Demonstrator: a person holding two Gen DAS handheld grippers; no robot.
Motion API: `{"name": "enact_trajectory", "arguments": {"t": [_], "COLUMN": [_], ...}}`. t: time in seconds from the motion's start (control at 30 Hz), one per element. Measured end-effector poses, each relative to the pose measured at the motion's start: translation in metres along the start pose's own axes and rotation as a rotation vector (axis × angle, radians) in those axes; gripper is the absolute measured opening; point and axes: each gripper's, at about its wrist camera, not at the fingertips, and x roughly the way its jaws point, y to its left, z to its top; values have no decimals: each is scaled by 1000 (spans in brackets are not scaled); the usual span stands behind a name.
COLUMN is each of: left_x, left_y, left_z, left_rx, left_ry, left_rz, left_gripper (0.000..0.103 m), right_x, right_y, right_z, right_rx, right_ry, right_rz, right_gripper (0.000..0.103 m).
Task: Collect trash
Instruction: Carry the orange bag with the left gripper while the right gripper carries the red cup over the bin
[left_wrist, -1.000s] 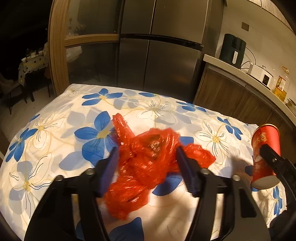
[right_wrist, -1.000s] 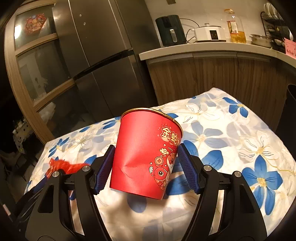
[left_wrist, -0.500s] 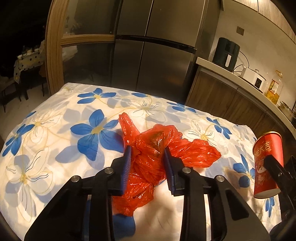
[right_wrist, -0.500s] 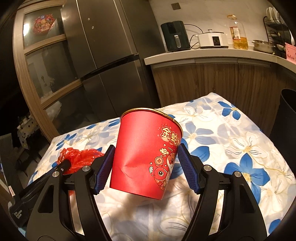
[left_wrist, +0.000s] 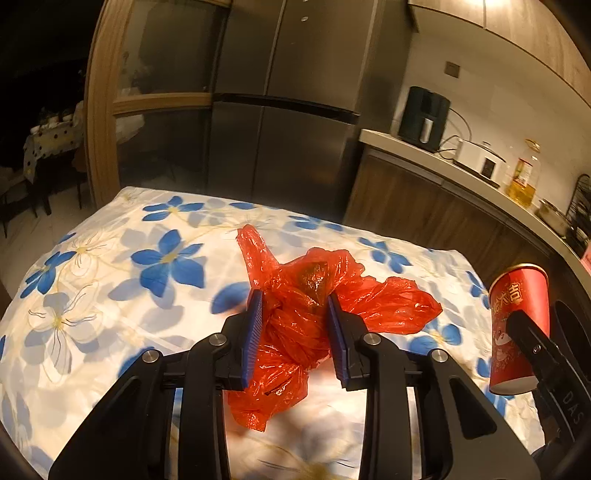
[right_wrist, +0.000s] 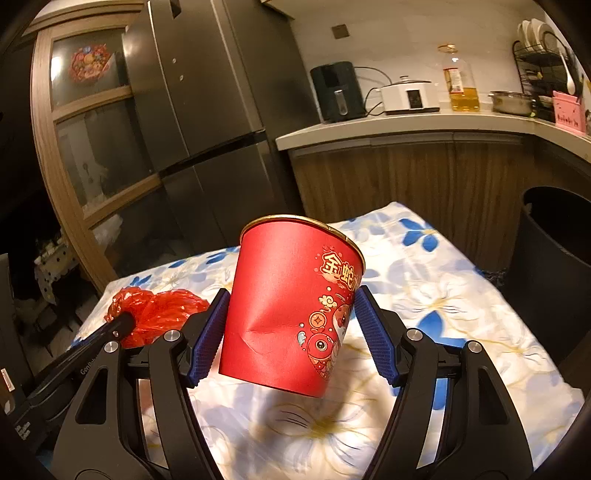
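Observation:
My left gripper (left_wrist: 295, 336) is shut on a crumpled red plastic bag (left_wrist: 295, 332) and holds it lifted above the flowered tablecloth (left_wrist: 110, 302). The bag also shows in the right wrist view (right_wrist: 159, 314) at the left. My right gripper (right_wrist: 291, 332) is shut on a red paper cup (right_wrist: 291, 314) with gold print, held upright and slightly tilted above the table. The cup also shows at the right edge of the left wrist view (left_wrist: 517, 325).
A dark round bin (right_wrist: 554, 273) stands at the table's right side. A steel fridge (left_wrist: 280, 122) and a wooden counter (right_wrist: 406, 125) with appliances and an oil bottle (right_wrist: 460, 86) lie behind the table.
My left gripper has closed on the red bag and lifted it off the cloth. My right gripper has risen with the cup, bringing the bin into view.

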Motion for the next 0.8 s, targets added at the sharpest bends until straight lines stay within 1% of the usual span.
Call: {"name": "enact_trajectory", "arguments": {"t": [0.2,0.4,0.6,0.8], "left_x": [-18,-34,-43,-46], "left_y": [-32,-77,-129,-183], "left_z": [-5,-9,-16,-19], "left_rx": [33,74,118,152], "left_ry": [-20,-32,-33,-33], "left_rz": [-35,-94,-164,-234], "left_gripper": [33,33,33,33], "right_x": [-27,-54,-79,-100], "right_y": [-25,-59,-100,-149], "right_z": [4,10,19,31], "right_rx": [17,45,74,108], "right_ry": [-28,-59,-98,-140], "right_rz": [-17,-52,-111,-191], "right_gripper": [68,68,68,68]}}
